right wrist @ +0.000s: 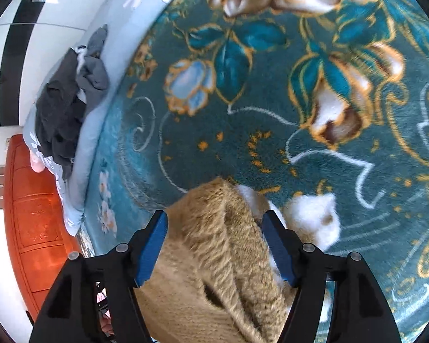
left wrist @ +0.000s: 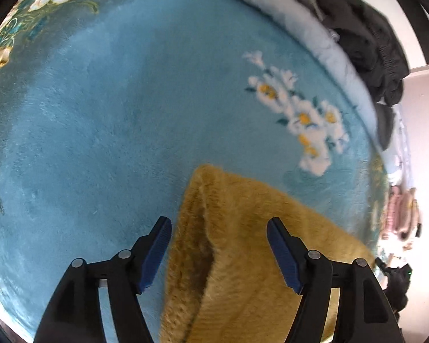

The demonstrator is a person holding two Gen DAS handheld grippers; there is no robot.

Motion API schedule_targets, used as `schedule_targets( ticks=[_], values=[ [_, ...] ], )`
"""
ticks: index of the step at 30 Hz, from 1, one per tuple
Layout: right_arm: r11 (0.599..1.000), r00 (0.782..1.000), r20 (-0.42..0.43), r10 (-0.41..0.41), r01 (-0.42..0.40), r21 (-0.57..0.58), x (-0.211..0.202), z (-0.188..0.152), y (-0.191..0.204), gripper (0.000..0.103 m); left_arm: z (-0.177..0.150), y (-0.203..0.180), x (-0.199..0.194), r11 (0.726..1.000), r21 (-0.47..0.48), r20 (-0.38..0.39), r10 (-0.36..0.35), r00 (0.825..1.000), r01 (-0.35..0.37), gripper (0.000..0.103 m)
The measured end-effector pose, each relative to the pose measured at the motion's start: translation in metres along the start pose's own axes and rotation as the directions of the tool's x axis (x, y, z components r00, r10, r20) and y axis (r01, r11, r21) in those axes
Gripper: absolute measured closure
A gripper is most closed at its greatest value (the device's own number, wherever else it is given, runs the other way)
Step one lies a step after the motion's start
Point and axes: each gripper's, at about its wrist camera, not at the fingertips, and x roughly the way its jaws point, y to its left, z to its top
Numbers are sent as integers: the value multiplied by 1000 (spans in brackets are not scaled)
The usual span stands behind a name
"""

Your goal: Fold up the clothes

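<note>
- The left gripper (left wrist: 218, 253) stands wide open, its blue-padded fingers (left wrist: 156, 253) spread on either side of a folded corner of the mustard sweater (left wrist: 243, 257), with blanket showing between the left pad and the cloth.
- The right gripper (right wrist: 216, 247) is likewise spread wide, straddling another folded corner of the same sweater (right wrist: 208, 257); whether the pads touch the cloth I cannot tell.
- The blue floral blanket (left wrist: 114, 114) fills most of both views; far and left of the left gripper it lies flat and bare, plenty of free surface.
- In the right view the blanket (right wrist: 271, 148) runs patterned and unobstructed far ahead and to the right.
- A pale blue quilt (left wrist: 314, 37) borders the blanket's far right edge in the left view.
- A heap of dark clothes (left wrist: 366, 43) sits on that quilt, well apart from the sweater.
- An orange wooden cabinet (right wrist: 34, 217) stands at the left edge of the right view, beyond the bed's edge.
- A white flower print (left wrist: 300, 108) lies far right of the sweater's corner.
</note>
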Motion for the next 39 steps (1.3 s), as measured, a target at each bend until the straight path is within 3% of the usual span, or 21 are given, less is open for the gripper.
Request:
schedule_targets(
  ticks=[4, 6, 8, 9, 11, 14, 19, 23, 28, 32, 35, 37, 39],
  values=[
    [1000, 1000, -13, 14, -13, 20, 10, 5, -1, 31, 5, 3, 10, 999, -40, -4, -12, 1000, 12, 33],
    [999, 1000, -14, 17, -16, 34, 10, 6, -2, 34, 6, 1, 10, 999, -50, 8, -2, 1000, 2, 47],
    [999, 999, -22, 25, -24, 43, 9, 5, -2, 57, 5, -1, 10, 999, -48, 11, 16, 1000, -16, 62],
    [998, 999, -33, 36, -34, 51, 10, 4, -2, 63, 4, -3, 10, 999, -46, 13, 16, 1000, -16, 72],
    [999, 999, -41, 32, -30, 44, 11, 2, 1, 69, 1, -8, 8, 999, -43, 20, 13, 1000, -12, 79],
    [998, 999, -32, 42, -40, 39, 6, 2, 6, 79, -3, -15, 0, 999, -43, 45, 13, 999, -11, 83],
    [991, 991, 25, 132, -133, 23, -19, 13, 22, 82, 4, -31, -32, 996, -32, 120, -81, 989, 86, 84],
    [984, 979, 97, 178, -176, -31, -33, 34, 41, 82, 32, -60, -37, 991, 22, 177, -136, 975, 134, 83],
    [991, 988, 86, 131, -128, -41, -17, 54, 47, 81, 57, -71, -1, 999, -4, 120, -54, 991, 55, 83],
    [994, 992, 72, 108, -106, -24, -8, 60, 44, 75, 60, -63, 6, 998, -56, 92, -28, 995, 33, 75],
    [997, 993, 92, 77, -74, -35, -15, 59, 43, 64, 55, -52, -9, 995, -96, 101, 0, 995, 9, 70],
    [997, 990, 122, 65, -61, -35, -26, 56, 38, 52, 48, -46, -19, 992, -120, 112, 38, 993, -24, 54],
    [998, 989, 129, 69, -69, -8, -34, 48, 27, 47, 36, -43, -29, 989, -144, 123, 62, 990, -44, 54]
  ],
)
